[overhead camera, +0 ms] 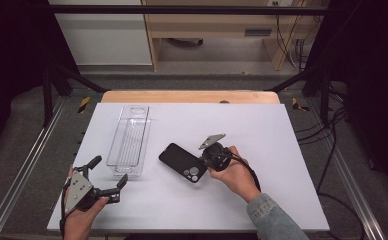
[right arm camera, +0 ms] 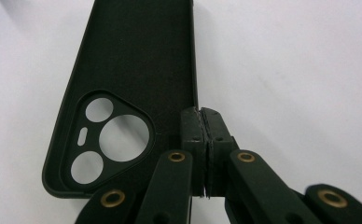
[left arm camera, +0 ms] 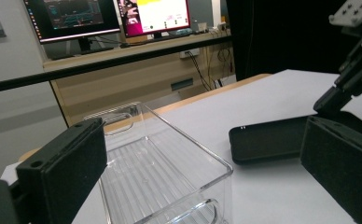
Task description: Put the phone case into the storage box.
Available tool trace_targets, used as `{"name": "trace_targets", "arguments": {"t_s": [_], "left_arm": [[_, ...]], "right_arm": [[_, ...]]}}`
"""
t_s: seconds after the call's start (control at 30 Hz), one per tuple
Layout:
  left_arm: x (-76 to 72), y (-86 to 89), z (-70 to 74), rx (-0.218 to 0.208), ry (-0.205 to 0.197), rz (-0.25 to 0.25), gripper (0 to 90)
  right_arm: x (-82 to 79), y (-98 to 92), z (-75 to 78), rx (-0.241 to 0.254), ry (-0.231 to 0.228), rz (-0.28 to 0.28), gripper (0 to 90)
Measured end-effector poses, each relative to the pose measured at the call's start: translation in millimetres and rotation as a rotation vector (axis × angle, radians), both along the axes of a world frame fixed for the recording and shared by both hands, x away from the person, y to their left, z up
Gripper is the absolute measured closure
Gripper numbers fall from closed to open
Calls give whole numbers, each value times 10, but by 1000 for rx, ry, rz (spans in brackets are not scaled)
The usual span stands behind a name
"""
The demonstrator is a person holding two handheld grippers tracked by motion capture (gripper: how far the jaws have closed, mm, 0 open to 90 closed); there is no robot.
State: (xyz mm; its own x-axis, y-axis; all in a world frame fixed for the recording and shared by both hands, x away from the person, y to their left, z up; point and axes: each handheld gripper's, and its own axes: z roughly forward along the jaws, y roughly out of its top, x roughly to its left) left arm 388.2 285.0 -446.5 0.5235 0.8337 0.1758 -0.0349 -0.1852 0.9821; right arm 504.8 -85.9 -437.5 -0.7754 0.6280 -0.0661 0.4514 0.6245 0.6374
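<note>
A black phone case (overhead camera: 182,161) lies inside-up on the white table, its camera cutouts toward me. In the right gripper view my right gripper (right arm camera: 202,114) is shut on the side wall of the case (right arm camera: 142,56), near the cutout end. From above, that right gripper (overhead camera: 205,160) meets the case's right edge, a hand behind it. My left gripper (overhead camera: 111,169) stands open at the front left with nothing between its jaws, just short of the near end of a clear plastic tray (overhead camera: 144,145). In the left gripper view the left gripper (left arm camera: 202,140) faces the tray (left arm camera: 170,125) and the case (left arm camera: 268,140).
The white table top (overhead camera: 262,130) has bare room at right and front. A wooden desk (overhead camera: 207,25) and cables stand beyond the far edge. Metal rails (overhead camera: 27,165) run along both sides. Monitors (left arm camera: 109,14) glow in the background of the left gripper view.
</note>
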Motion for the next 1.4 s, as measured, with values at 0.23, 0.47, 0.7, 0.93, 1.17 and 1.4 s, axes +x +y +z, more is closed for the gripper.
{"name": "trace_targets", "arguments": {"t_s": [0.23,0.47,0.7,0.93,1.17,1.4], "left_arm": [[-31,-24,57,16,5,-9,1],[-47,-98,195,49,-9,-36,1],[-35,-244,356,146,18,-91,3],[6,-360,460,237,33,-148,5],[26,-467,480,293,36,-198,6],[52,-572,492,317,33,-228,6]], "right_arm": [[4,-13,108,-26,-9,33,897],[-10,-11,284,-52,-45,64,898],[-22,2,470,-96,-73,107,898],[-24,40,606,-130,-87,146,898],[-27,64,709,-150,-99,179,897],[-21,44,796,-149,-113,186,898]]}}
